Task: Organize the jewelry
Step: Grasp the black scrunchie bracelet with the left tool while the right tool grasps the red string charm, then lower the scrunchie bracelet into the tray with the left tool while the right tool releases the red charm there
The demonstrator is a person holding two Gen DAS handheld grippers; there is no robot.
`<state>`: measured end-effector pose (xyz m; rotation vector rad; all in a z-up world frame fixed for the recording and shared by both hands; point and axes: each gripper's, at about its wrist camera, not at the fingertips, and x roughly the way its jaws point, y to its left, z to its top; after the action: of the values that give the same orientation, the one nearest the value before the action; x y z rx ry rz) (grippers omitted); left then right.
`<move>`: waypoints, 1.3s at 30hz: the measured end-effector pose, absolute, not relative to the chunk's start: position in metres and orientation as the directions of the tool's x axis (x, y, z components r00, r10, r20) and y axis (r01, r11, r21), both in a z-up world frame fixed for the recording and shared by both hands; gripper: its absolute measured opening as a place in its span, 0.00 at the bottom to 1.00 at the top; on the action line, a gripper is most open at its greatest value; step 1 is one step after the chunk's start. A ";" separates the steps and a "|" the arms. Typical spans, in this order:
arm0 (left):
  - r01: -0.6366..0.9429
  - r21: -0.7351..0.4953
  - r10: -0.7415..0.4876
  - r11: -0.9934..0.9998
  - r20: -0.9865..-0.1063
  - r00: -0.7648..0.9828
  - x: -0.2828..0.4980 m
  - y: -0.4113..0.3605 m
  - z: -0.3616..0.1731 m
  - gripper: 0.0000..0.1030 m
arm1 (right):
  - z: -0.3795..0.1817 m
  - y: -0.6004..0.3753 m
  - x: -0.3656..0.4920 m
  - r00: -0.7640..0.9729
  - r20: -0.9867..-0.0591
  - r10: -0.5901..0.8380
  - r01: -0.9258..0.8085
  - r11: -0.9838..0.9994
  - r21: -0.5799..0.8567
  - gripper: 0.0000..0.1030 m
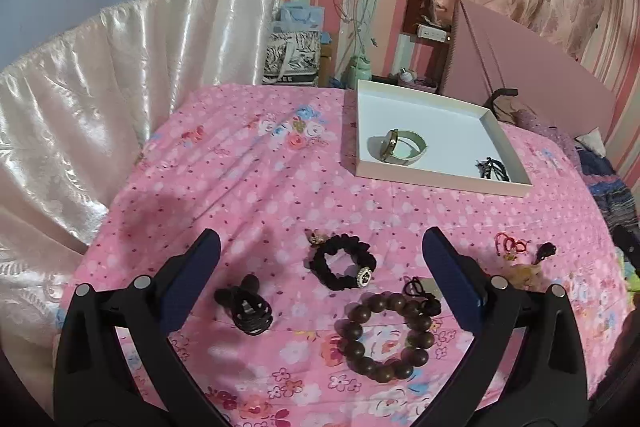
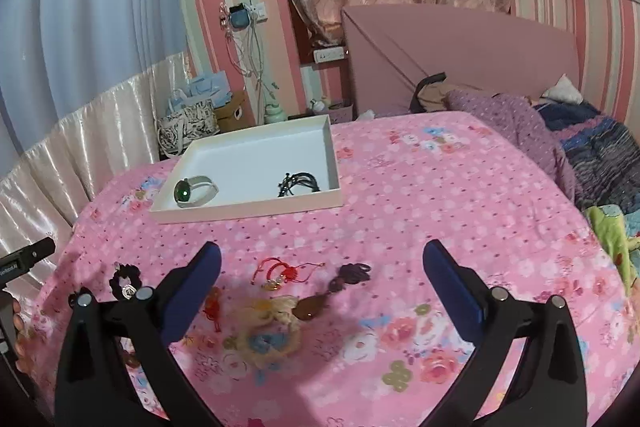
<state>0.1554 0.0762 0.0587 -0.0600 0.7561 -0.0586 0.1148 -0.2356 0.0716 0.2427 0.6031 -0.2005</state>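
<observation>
Left wrist view: left gripper (image 1: 320, 247), fingers spread wide, holding nothing, poised above a pink floral bedspread (image 1: 240, 187). Between the fingers lie a black scrunchie (image 1: 344, 263) with a round charm, nearer it a brown wooden bead bracelet (image 1: 386, 337), and to the left a coiled black cord piece (image 1: 246, 307). Beyond the right finger: a red string bracelet (image 1: 510, 245) and an amber pendant on a dark knot (image 1: 530, 269). Far right, a white tray (image 1: 424, 97) holds a pale-banded watch (image 1: 398, 145) on its left and a black cord bundle (image 1: 492, 169) at its near right corner. Nothing lies between gripper and tray. Right wrist view: right gripper (image 2: 322, 261), fingers likewise parted and empty. Between them, the red string bracelet (image 2: 280, 271), the pendant (image 2: 316, 305) and a blurred yellowish item. The scrunchie (image 2: 126, 283) sits left, partly behind the left finger. The tray (image 2: 256, 143) lies far left with watch (image 2: 194, 191) and cord bundle (image 2: 300, 183). Heaped bedding (image 2: 560, 139) occupies the far right.
</observation>
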 end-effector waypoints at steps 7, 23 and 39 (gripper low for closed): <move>0.034 -0.052 -0.062 0.998 -0.720 0.692 0.175 0.076 0.054 0.97 | 0.071 -0.216 0.141 0.773 -0.621 -0.129 0.220 0.973 0.072 0.98; 0.099 -0.094 -0.132 0.991 -0.856 0.500 0.234 0.068 -0.026 0.70 | -0.008 -0.205 0.229 0.546 -0.836 -0.047 0.154 0.987 0.045 0.67; 0.090 -0.057 -0.093 0.994 -0.883 0.460 0.250 0.068 -0.060 0.15 | -0.041 -0.206 0.248 0.504 -0.863 -0.021 0.133 0.990 0.054 0.12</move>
<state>0.2503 0.0678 -0.0605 -0.0024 1.0874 -0.1126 0.2476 -0.2056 -0.0412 0.1186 1.0390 -0.0934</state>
